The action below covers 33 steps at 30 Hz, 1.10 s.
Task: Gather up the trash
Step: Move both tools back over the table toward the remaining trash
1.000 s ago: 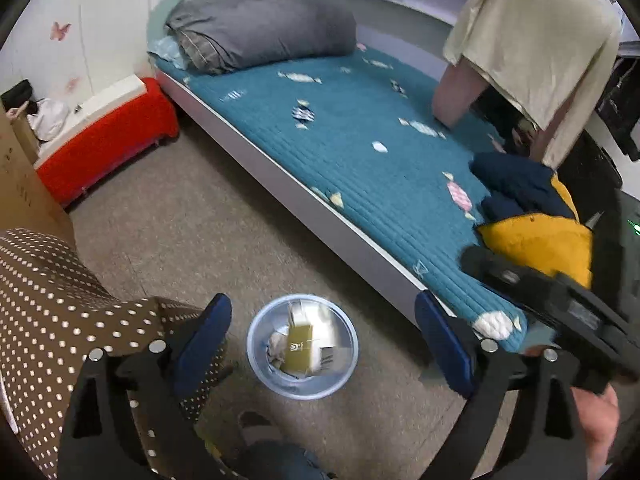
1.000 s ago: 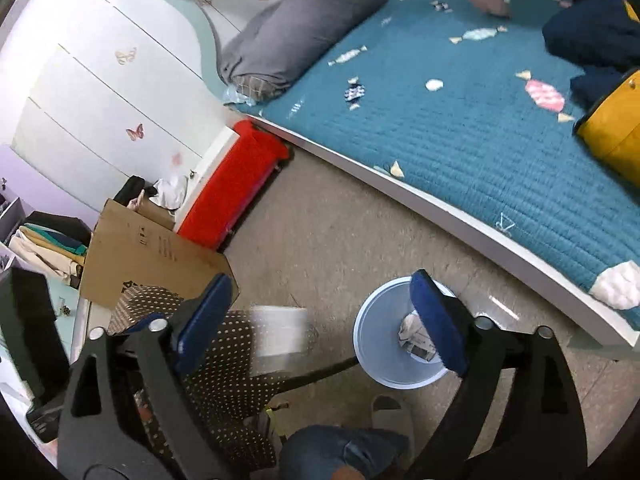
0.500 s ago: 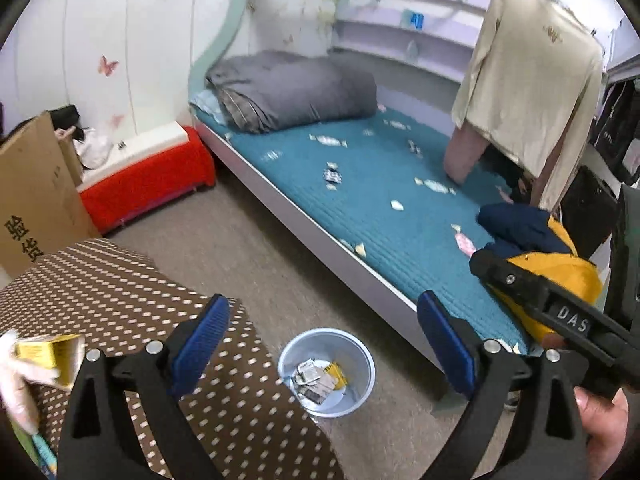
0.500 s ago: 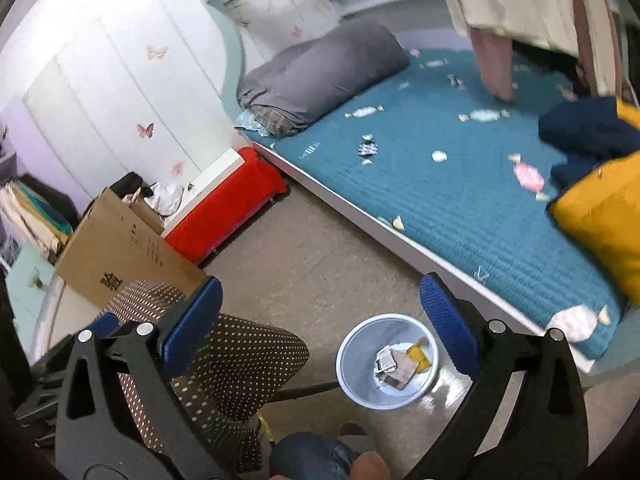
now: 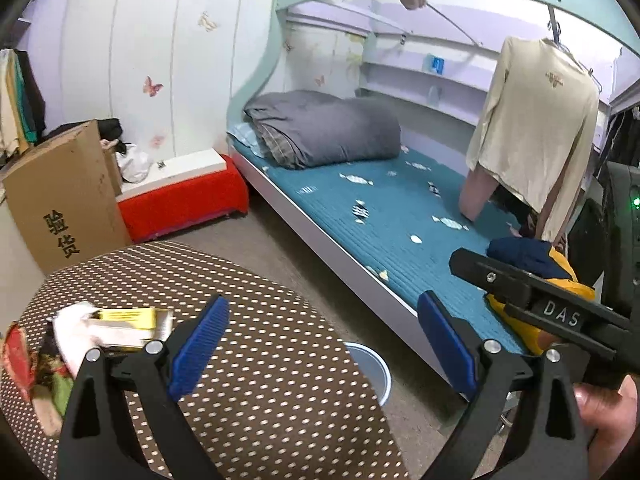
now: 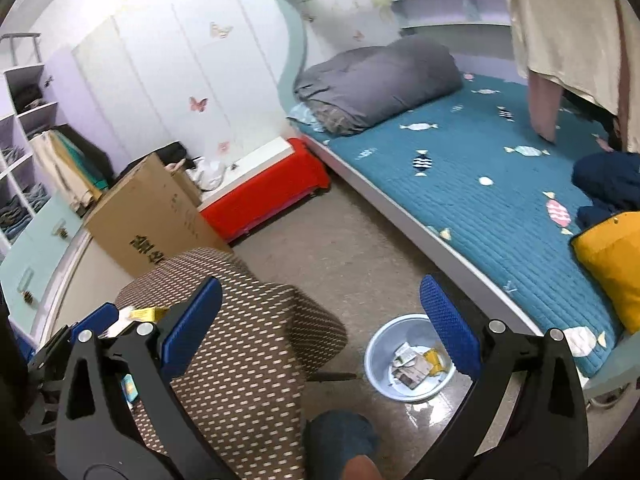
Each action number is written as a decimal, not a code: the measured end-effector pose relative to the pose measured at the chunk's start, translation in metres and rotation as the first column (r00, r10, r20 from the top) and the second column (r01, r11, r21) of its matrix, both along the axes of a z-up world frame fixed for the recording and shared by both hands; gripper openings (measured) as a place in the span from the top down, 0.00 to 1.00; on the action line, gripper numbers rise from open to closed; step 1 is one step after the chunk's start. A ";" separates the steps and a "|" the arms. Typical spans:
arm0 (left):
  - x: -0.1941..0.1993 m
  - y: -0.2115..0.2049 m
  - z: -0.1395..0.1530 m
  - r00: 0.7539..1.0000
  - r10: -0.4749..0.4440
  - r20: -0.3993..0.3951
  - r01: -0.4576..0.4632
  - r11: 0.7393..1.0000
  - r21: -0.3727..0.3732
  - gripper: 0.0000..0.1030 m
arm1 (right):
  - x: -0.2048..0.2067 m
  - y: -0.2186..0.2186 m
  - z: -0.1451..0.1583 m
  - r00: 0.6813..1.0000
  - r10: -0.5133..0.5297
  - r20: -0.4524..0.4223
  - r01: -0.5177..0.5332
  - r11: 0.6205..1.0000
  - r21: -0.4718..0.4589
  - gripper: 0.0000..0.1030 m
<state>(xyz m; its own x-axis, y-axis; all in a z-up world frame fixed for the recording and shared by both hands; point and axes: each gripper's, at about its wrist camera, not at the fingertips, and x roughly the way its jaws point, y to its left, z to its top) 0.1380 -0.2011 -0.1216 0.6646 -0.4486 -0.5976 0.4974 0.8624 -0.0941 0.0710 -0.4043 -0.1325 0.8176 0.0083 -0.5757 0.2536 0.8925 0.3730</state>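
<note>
The left tool (image 5: 322, 344) hangs with its blue-padded fingers spread wide and nothing between them, above a brown tabletop with white polka dots (image 5: 256, 380). At that tabletop's left edge lies a small heap of trash: a yellow and white flattened carton (image 5: 132, 320), a crumpled white tissue (image 5: 74, 330) and a red and green wrapper (image 5: 24, 364) that is blurred and partly cut off by the picture's rim. The round pale blue plastic bin (image 5: 372, 368) stands on the floor between the tabletop and the bed; from the left wrist only a sliver of its rim shows, the rest hidden behind the tabletop's edge.

The right tool (image 6: 322, 320) is likewise spread apart and empty. From its camera the bin (image 6: 378, 364) is seen almost whole, though the tool's right finger covers part of its rim; scraps of paper and a yellow packet lie inside, too small to read. The carton (image 6: 146, 314) peeks out behind the tool's left finger. A brown cardboard box with printed characters (image 6: 148, 216) stands beyond the tabletop. At the bottom edge a knee in blue denim (image 6: 340, 436) shows, cropped. In the left wrist view, the hand (image 5: 604, 424) holding the right tool is seen only in part.
</note>
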 end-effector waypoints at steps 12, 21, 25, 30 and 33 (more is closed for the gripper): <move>-0.013 0.073 0.009 0.989 0.140 0.043 -0.139 0.990 -0.031 0.09 | 0.009 0.070 0.021 0.990 0.143 0.010 -0.142 0.989 -0.041 0.06; -0.019 0.140 -0.003 0.965 0.259 0.038 -0.257 0.965 -0.047 0.09 | 0.026 0.121 0.019 0.966 0.257 -0.020 -0.258 0.964 -0.067 0.06; -0.023 0.174 -0.016 0.948 0.318 0.010 -0.317 0.947 -0.046 0.09 | 0.034 0.148 0.012 0.947 0.318 -0.052 -0.321 0.944 -0.079 0.06; -0.029 0.218 -0.035 0.918 0.394 -0.033 -0.395 0.918 -0.039 0.09 | 0.045 0.185 -0.006 0.910 0.399 -0.112 -0.407 0.911 -0.069 0.06; -0.033 0.244 -0.050 0.900 0.430 -0.072 -0.433 0.901 -0.033 0.09 | 0.055 0.208 -0.021 0.876 0.455 -0.161 -0.468 0.882 -0.051 0.06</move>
